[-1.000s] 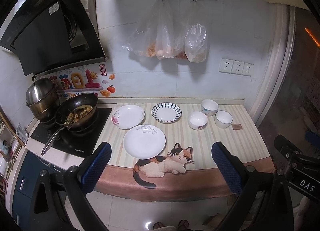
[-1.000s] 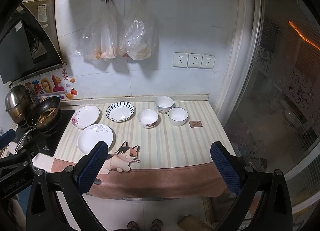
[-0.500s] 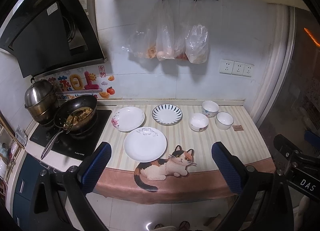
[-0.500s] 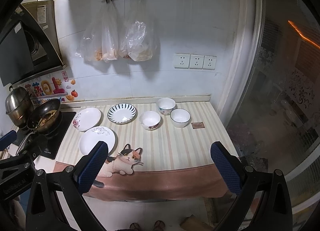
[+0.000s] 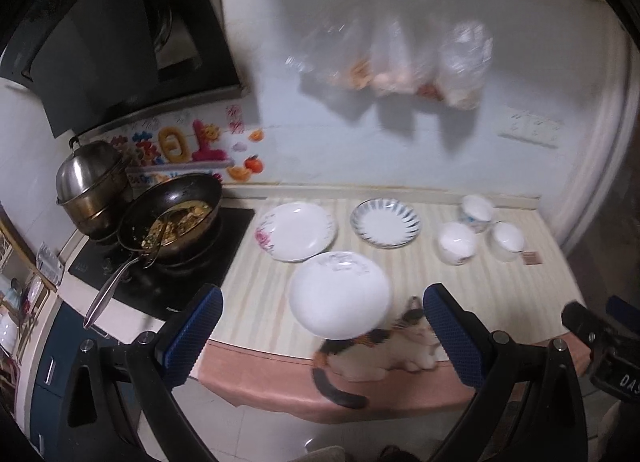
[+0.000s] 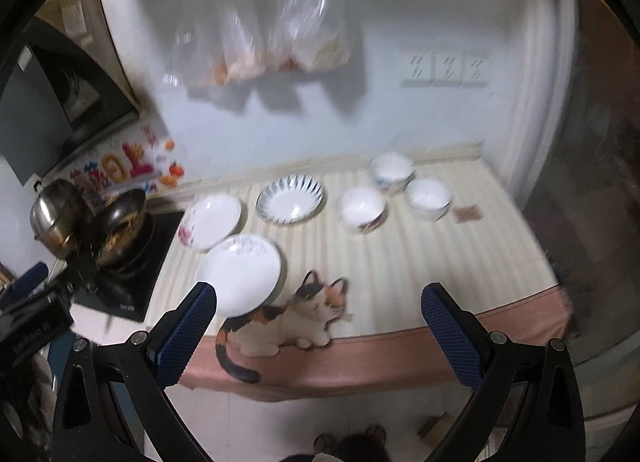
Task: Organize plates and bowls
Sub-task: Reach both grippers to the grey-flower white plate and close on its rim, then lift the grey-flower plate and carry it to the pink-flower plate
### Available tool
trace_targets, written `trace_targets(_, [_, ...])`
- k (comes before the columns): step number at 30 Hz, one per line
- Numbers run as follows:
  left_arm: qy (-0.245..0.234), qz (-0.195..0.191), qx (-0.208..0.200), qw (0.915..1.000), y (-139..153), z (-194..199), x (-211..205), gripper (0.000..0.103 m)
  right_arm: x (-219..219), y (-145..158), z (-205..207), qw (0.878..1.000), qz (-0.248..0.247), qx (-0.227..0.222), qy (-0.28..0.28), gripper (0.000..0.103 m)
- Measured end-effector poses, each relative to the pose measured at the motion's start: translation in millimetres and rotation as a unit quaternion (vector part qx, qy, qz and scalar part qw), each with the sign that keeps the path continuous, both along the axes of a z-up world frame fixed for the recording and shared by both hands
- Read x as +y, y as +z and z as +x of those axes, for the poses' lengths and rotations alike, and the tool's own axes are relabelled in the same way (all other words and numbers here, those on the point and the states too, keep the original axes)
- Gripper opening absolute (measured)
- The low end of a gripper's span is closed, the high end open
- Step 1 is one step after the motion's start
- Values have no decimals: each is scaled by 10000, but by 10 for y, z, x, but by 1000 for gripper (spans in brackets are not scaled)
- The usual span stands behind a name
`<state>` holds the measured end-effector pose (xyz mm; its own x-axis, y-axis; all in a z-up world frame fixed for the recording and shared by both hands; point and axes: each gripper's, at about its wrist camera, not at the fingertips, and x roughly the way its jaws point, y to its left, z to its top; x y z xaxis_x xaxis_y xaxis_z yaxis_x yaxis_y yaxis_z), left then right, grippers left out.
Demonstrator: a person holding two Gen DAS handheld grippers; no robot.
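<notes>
Both grippers, left (image 5: 320,336) and right (image 6: 318,332), hang off the table (image 6: 400,262) edge, jaws spread, holding nothing. Plates (image 5: 340,300) lie at ten o'clock, bowls (image 6: 362,207) at one, sorted loosely, awaiting stacking.

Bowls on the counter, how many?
3. One bowl at the back by the wall, one with a dark pattern low on its side in front and to its left, one plain white on the right. None look hidden.
</notes>
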<state>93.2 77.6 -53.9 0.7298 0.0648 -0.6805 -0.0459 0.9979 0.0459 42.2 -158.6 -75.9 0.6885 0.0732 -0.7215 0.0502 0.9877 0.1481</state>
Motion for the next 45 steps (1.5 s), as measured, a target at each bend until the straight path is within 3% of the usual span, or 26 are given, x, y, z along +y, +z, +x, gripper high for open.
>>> trace_targets(10, [407, 87, 1149, 9925, -1093, 1075, 559, 103, 527, -1363, 1473, 9921, -13, 999, 762, 103])
trace_targets(15, [448, -200, 1984, 9789, -1779, 1658, 778, 103, 670, -2135, 2251, 9799, 367, 1648, 1058, 103])
trace_targets(20, [418, -359, 2587, 9644, -2357, 2095, 871, 100, 731, -2691, 2821, 9681, 694, 2091, 1193, 99])
trace_targets(22, [351, -424, 2689, 9616, -2506, 2197, 881, 99, 752, -2847, 2982, 9631, 804, 2261, 1220, 94])
trace_targets(26, [187, -728, 3024, 9502, -2772, 2394, 909, 79, 808, -3169, 3231, 9506, 1041, 2631, 1276, 78])
trace_targets(28, [99, -849, 3102, 9468, -2834, 2431, 898, 72, 858, -3326, 3317, 9441, 1098, 2806, 1341, 65])
trace_targets(30, [18, -942, 3131, 9450, -2878, 2445, 891, 59, 911, -3424, 3341, 9380, 1158, 2932, 1443, 57])
trace_targets(32, [-39, -1056, 3177, 9423, -2898, 2464, 892, 49, 964, -3402, 3348, 9410, 1112, 2800, 1542, 41])
trace_targets(33, [-17, -1057, 3176, 9423, -2897, 2455, 893, 48, 997, -3395, 3332, 9386, 1159, 2839, 1579, 25])
trace_targets(34, [2, -1030, 3156, 9433, -2884, 2440, 892, 48, 1013, -3402, 3324, 9363, 1215, 2879, 1604, 22])
trace_targets(38, [-5, -985, 3171, 9433, -2854, 2392, 902, 48, 1074, -3366, 3274, 9394, 1013, 2829, 1648, 22])
trace_targets(45, [-131, -950, 3115, 9454, -2694, 2165, 770, 48, 891, -3228, 3071, 9392, 1099, 2813, 1633, 22])
